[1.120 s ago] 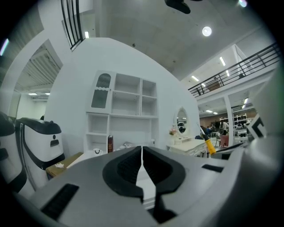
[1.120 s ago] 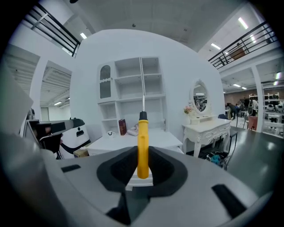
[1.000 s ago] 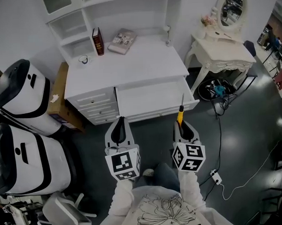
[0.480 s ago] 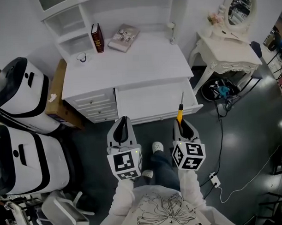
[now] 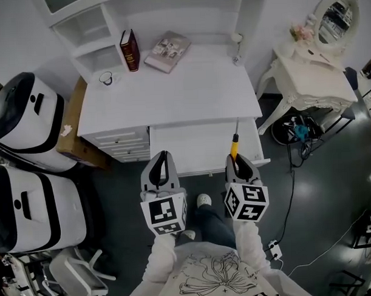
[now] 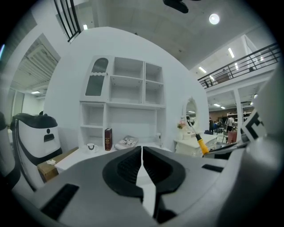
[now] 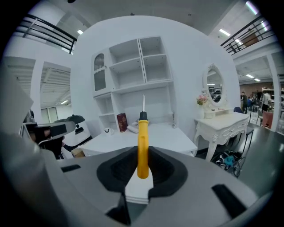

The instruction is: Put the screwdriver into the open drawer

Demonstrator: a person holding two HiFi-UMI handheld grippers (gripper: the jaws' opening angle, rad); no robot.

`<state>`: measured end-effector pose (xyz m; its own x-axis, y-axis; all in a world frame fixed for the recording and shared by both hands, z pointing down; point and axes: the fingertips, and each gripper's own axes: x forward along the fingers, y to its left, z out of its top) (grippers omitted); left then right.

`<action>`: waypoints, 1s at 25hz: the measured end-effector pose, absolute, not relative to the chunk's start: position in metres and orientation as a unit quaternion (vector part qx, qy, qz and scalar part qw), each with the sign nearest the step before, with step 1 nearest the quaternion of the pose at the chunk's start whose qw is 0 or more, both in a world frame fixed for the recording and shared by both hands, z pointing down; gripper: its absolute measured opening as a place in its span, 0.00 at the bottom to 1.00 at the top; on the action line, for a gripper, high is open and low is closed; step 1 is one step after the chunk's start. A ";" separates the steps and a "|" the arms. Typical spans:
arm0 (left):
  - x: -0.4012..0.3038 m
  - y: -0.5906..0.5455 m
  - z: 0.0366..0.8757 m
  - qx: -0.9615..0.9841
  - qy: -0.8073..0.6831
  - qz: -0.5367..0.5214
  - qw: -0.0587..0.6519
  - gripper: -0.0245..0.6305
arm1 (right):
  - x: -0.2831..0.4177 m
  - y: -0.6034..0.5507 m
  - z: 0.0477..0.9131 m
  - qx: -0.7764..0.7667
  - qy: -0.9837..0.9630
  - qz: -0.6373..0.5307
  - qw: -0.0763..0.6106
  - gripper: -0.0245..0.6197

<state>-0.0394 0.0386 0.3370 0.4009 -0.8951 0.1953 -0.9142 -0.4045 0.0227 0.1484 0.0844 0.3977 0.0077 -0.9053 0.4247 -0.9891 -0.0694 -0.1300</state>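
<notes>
My right gripper (image 5: 235,161) (image 7: 143,153) is shut on the yellow handle of a screwdriver (image 5: 234,144) (image 7: 142,142), whose thin shaft points forward over the open drawer (image 5: 201,148) of the white desk (image 5: 171,93). The screwdriver's tip hangs above the drawer's right part. The left gripper (image 5: 163,161) (image 6: 141,153) is shut with nothing between its jaws and sits beside the right one, at the drawer's front left corner. In the left gripper view the screwdriver (image 6: 198,140) shows at the right.
On the desk lie a red book (image 5: 128,50), a magazine (image 5: 167,51) and a small cup (image 5: 106,77). Two white and black machines (image 5: 28,162) stand at the left. A white dressing table (image 5: 319,58) with a mirror and floor cables (image 5: 297,134) are at the right.
Both grippers have moved forward towards the desk. The screwdriver's shaft, earlier at the drawer's front edge, now reaches over the drawer's inside.
</notes>
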 end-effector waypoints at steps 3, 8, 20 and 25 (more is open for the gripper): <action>-0.024 0.014 0.339 0.828 -0.551 0.080 0.066 0.06 | 0.161 0.055 0.397 0.690 -0.686 0.202 0.108 0.15; 0.000 -0.022 0.343 0.816 -0.567 0.082 0.073 0.06 | 0.184 0.010 0.400 0.671 -0.703 0.204 0.115 0.15; 0.009 -0.068 0.374 0.785 -0.601 0.110 0.100 0.06 | 0.187 -0.052 0.436 0.616 -0.738 0.233 0.146 0.15; 0.000 -0.080 0.396 0.776 -0.607 0.125 0.118 0.06 | 0.176 -0.066 0.458 0.600 -0.744 0.247 0.162 0.15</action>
<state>-0.0002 -0.0801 0.3956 0.2328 -0.9124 0.3367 -0.9712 -0.2363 0.0311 0.1758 -0.0663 0.4577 -0.2274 -0.8119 0.5376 -0.9723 0.1585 -0.1719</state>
